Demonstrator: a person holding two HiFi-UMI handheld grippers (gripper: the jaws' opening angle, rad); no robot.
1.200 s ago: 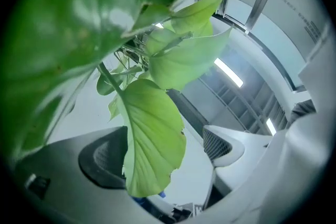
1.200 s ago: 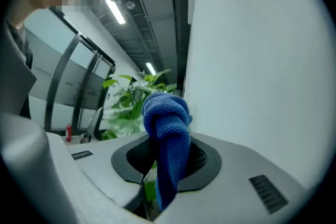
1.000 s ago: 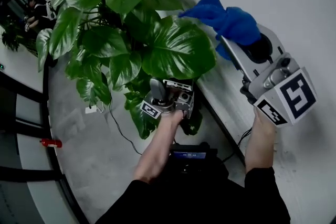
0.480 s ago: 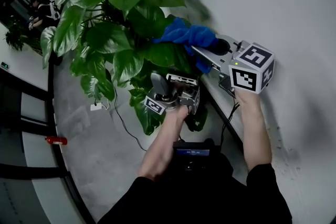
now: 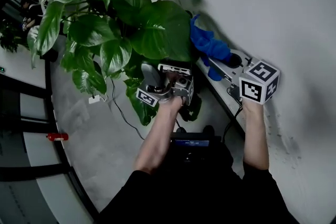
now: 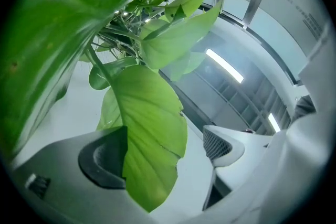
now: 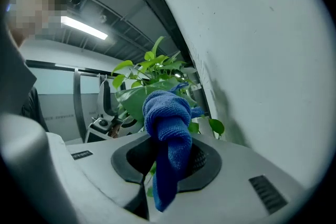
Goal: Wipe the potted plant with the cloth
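Observation:
The potted plant (image 5: 113,13) spreads big glossy green leaves across the top left of the head view; its pot is hidden. My right gripper (image 5: 227,62) is shut on the blue cloth (image 5: 209,45), which bunches against the right edge of the largest leaf (image 5: 164,31), close to the wall. In the right gripper view the cloth (image 7: 169,131) hangs between the closed jaws of the right gripper (image 7: 169,159). My left gripper (image 5: 167,77) sits under the foliage. It is open in the left gripper view (image 6: 164,153), with a drooping leaf (image 6: 149,136) between its jaws.
A white wall (image 5: 273,13) runs down the right side, with a dark baseboard (image 5: 220,113) at its foot. On the grey floor lie a black cable (image 5: 119,115), a white plug (image 5: 94,98) and a small red item (image 5: 56,137). A black device (image 5: 190,142) sits at the person's waist.
My right gripper has swept the cloth down across the large leaf, from its top to its right edge, and drawn nearer the wall. The left gripper has barely moved.

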